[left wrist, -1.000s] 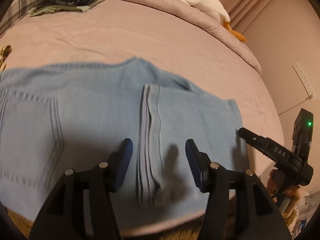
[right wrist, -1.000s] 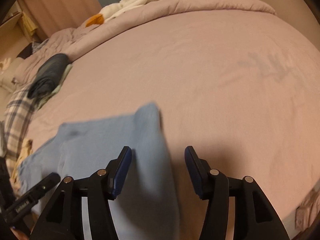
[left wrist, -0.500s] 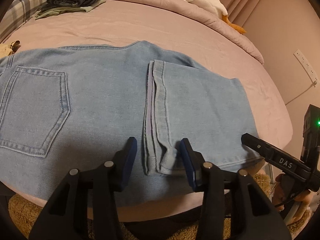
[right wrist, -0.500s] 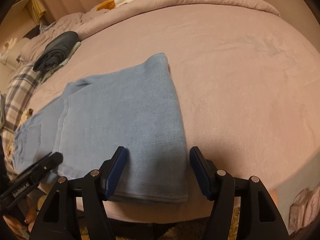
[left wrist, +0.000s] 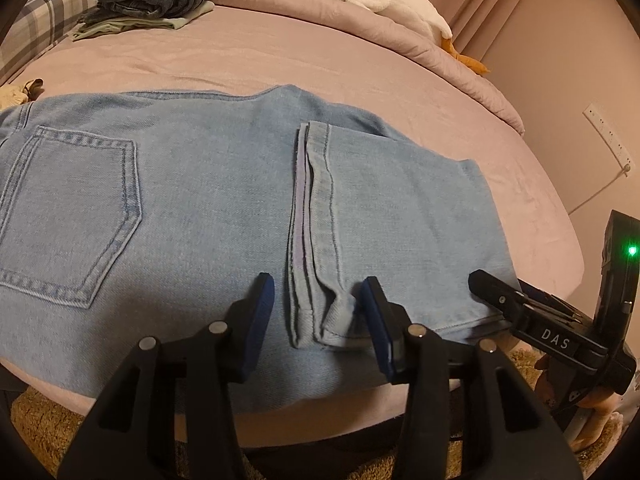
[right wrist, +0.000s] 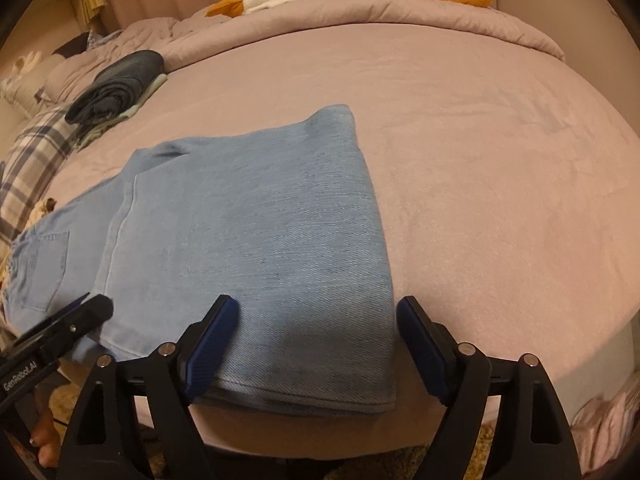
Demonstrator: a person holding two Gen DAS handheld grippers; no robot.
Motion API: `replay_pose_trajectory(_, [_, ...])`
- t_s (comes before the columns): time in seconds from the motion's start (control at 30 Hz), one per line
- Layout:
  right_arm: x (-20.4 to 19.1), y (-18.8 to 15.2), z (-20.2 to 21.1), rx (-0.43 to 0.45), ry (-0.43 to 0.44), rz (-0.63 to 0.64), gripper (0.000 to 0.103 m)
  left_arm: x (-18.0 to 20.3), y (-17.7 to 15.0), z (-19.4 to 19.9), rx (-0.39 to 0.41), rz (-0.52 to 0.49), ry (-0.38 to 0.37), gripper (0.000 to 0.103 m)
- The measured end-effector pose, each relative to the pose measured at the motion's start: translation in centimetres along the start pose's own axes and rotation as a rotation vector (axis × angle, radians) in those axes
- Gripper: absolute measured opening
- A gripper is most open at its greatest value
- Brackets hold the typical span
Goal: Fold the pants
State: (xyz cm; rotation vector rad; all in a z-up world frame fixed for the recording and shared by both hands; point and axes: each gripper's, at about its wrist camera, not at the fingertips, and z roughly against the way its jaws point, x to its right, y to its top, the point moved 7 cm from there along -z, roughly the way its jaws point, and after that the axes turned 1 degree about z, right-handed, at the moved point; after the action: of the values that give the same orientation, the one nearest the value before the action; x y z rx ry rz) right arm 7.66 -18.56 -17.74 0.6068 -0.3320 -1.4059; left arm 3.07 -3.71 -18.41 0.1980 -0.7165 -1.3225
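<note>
- I see the light blue denim pants (left wrist: 208,208) folded flat on the pink bedspread (left wrist: 280,52), back pocket at the left, near the bed's front edge.
- My left gripper (left wrist: 318,316) has its blue-padded jaws partly spread; the folded-over hem cuff (left wrist: 320,312) lies between them, the right pad touching the cloth, no pinch that I can see.
- My right gripper (right wrist: 318,350) is opening, jaws straddling the pants' folded right end without pressing it.
</note>
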Motion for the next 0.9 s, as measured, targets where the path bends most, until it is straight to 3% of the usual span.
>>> replay_pose_trajectory(0.4, [-0.1,0.0,0.1,-0.006,-0.008,0.000,0.082,-0.1,-0.4,0.6,-0.013,0.030,-0.015,0.045])
replay_pose_trajectory(0.6, [0.1,-0.7,0.9,-0.044,-0.019,-0.020,0.082,-0.6,-0.5,2.8,-0.051,0.054,-0.033,0.046])
replay_pose_trajectory(0.7, [0.4,-0.9,1.6,-0.054,-0.003,-0.046,0.082,-1.9,0.7,5.6,0.019,0.086,-0.035,0.060])
replay_pose_trajectory(0.77, [0.4,-0.6,2.4,-0.038,-0.005,-0.045,0.082,-3.3,1.8,7.7,0.091,0.125,-0.008,0.080])
replay_pose_trajectory(0.9, [-0.4,0.5,3.6,0.025,-0.015,-0.024,0.082,-7.3,2.9,10.9,0.186,0.197,0.125,0.089])
